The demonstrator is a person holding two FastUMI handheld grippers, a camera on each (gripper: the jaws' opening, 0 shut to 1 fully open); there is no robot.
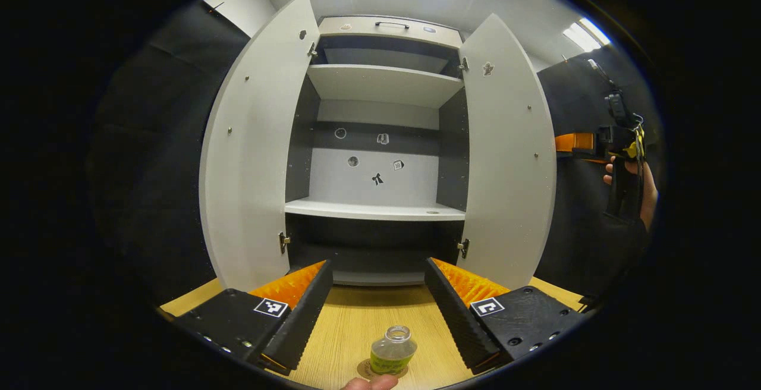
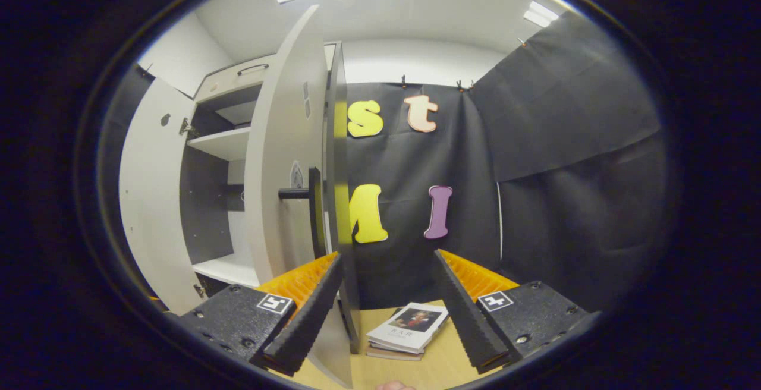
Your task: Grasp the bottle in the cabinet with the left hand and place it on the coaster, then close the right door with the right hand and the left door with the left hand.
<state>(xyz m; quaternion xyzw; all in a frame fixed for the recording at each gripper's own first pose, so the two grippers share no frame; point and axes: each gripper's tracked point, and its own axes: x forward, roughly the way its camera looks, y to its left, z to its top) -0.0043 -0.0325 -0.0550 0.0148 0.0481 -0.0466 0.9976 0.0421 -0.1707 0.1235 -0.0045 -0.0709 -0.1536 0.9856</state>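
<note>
We find a wooden table (image 1: 357, 324) carrying a grey cabinet (image 1: 380, 140), with black cloth behind and ceiling lights above. Both cabinet doors stand open: the left door (image 1: 255, 146) and the right door (image 1: 511, 152) swing out toward us, leaving the shelves (image 1: 374, 208) bare. In front of the cabinet the bottle (image 1: 392, 349) stands upright on the coaster (image 1: 364, 370), apart from both fingers of the left gripper (image 1: 377, 324), whose jaws are spread wide with free table between them. Right of the cabinet, a hand (image 1: 645, 191) holds the other gripper up off the table, well clear of the right door. In the right gripper view, the right gripper (image 2: 386, 318) has its jaws wide, holding nothing; the right door's edge (image 2: 339, 200) sits just beside its left finger, and books (image 2: 407, 330) lie on the table (image 2: 416, 372) between the fingers.
</note>
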